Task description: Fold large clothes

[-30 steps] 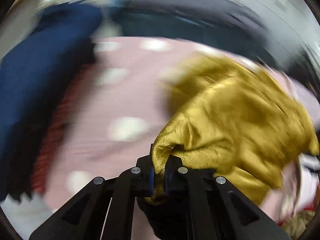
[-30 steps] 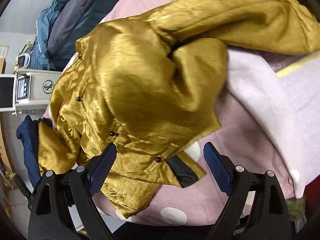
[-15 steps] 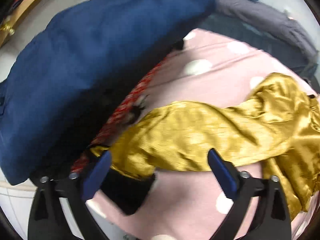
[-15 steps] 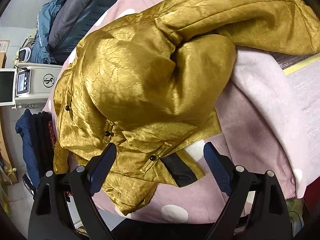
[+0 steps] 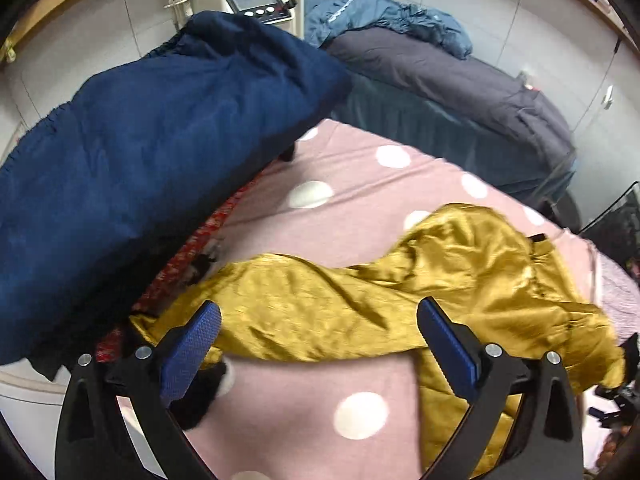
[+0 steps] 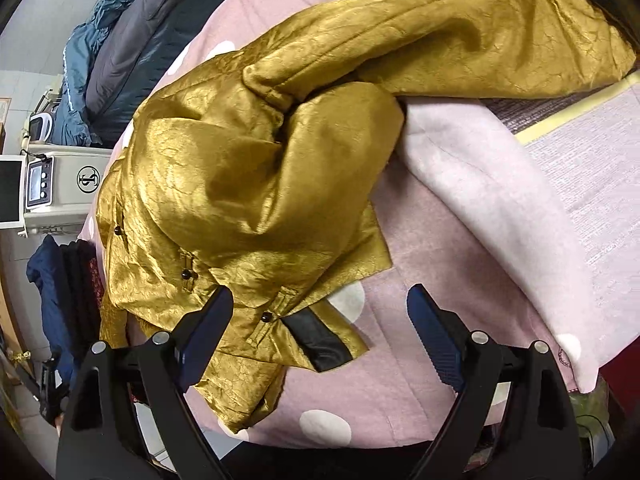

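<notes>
gold jacket crumpled on dotted pink blanket, far sleeve end cut off | left tool agape, empty | right tool agape above jacket hem

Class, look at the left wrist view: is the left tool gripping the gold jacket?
No. The left tool stands wide open above the gold jacket, its blue pads clear of the fabric.

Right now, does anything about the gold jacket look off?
Yes. The jacket lies crumpled on the pink spotted blanket, not flat: one sleeve trails away over the far bedding, the body is bunched, and a black lining patch shows at the hem.
</notes>
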{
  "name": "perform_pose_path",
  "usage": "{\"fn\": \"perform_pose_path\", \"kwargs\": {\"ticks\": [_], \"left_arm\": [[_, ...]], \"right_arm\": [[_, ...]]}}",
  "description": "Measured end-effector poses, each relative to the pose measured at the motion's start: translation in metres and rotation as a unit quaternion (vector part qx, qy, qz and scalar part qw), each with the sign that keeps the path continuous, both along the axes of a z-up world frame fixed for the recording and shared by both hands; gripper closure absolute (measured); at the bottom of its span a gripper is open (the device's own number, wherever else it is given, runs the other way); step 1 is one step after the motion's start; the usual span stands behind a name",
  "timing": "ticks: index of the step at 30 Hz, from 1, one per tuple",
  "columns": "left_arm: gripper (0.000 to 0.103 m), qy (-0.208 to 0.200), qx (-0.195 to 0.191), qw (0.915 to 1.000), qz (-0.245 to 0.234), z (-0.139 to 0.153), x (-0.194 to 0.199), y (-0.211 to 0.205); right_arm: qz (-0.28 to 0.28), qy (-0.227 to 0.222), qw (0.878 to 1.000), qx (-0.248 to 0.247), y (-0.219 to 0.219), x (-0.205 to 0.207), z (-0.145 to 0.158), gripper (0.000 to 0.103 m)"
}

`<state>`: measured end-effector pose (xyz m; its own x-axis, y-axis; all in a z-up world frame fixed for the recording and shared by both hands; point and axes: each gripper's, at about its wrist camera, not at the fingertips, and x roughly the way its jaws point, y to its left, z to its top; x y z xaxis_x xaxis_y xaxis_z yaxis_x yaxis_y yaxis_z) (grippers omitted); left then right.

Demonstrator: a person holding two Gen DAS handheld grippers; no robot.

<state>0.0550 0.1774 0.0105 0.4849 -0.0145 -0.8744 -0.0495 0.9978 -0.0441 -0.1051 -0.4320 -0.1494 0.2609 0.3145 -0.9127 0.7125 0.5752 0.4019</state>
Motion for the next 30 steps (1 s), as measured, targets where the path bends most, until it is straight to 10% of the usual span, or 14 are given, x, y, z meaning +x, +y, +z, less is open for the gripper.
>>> {"fn": "perform_pose_path", "kwargs": {"ticks": [13, 20, 25, 30], "left_arm": [[0.007, 0.116, -0.012, 0.9745, -0.192, -0.091, -0.074, -0.113], [0.007, 0.191, -0.012, 0.9327, -0.306, -0.146, -0.120, -0.172], [0.008, 0.294, -0.021, 0.8855, -0.359, -0.210, -0.141, -0.215], [0.039, 0.261, 0.009, 0.8757, -0.406, -0.204, -0.154, -0.243]], "right_arm": [[0.011, 0.019, 1.000, -0.022, 0.004, -0.040, -0.009, 0.015], [0.035, 0.021, 0.997, -0.062, 0.004, -0.048, -0.005, 0.015], [0.044, 0.014, 0.997, -0.068, 0.007, -0.047, 0.001, 0.015], [0.060, 0.021, 0.995, -0.075, 0.015, -0.049, 0.000, 0.015]]}}
